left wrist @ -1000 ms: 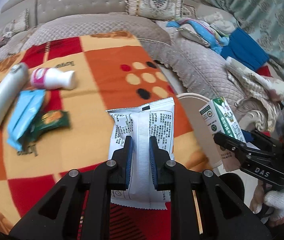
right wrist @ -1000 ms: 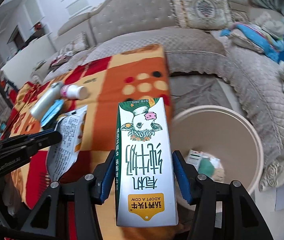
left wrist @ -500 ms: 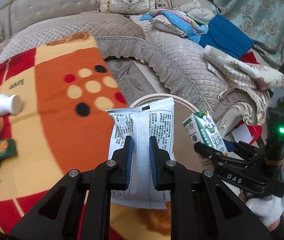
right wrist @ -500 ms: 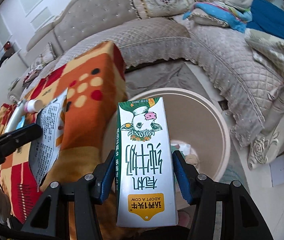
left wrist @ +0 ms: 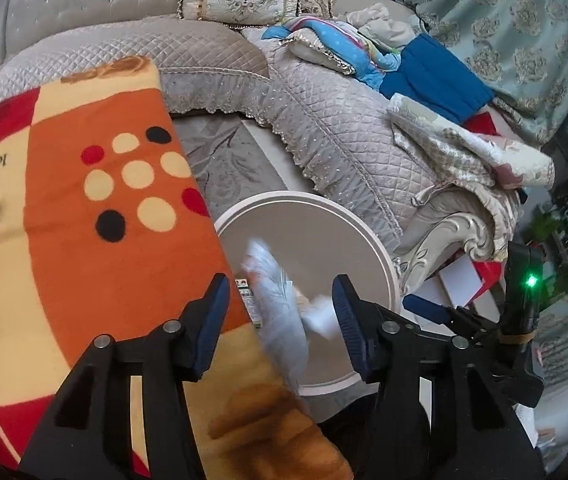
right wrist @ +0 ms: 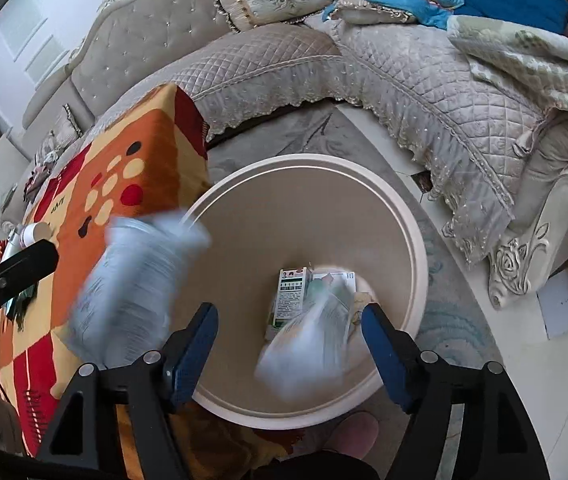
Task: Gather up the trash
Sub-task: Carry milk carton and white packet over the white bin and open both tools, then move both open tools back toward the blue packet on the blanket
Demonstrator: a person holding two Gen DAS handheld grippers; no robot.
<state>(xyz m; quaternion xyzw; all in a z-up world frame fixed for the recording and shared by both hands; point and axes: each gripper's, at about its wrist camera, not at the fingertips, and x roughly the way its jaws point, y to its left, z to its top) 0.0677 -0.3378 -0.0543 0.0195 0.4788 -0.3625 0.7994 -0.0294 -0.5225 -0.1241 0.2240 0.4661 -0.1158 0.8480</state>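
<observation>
We hold both grippers over the round beige waste bin [right wrist: 411, 240], which stands on the floor between the orange-and-red blanket [left wrist: 96, 240] and the quilted sofa [left wrist: 343, 132]. The left gripper [left wrist: 280, 316] has just been opening; its jaws stand apart and grip nothing. The white snack wrapper [left wrist: 280, 312] shows as a blur between them, touching neither pad, above the bin's near edge. The right gripper [right wrist: 287, 344] has just been opening too, and its 2 blue pads [right wrist: 383, 344] are bare. The milk carton [right wrist: 307, 336] is a pale smear inside the bin, over another carton [right wrist: 289, 296] lying at the bottom.
</observation>
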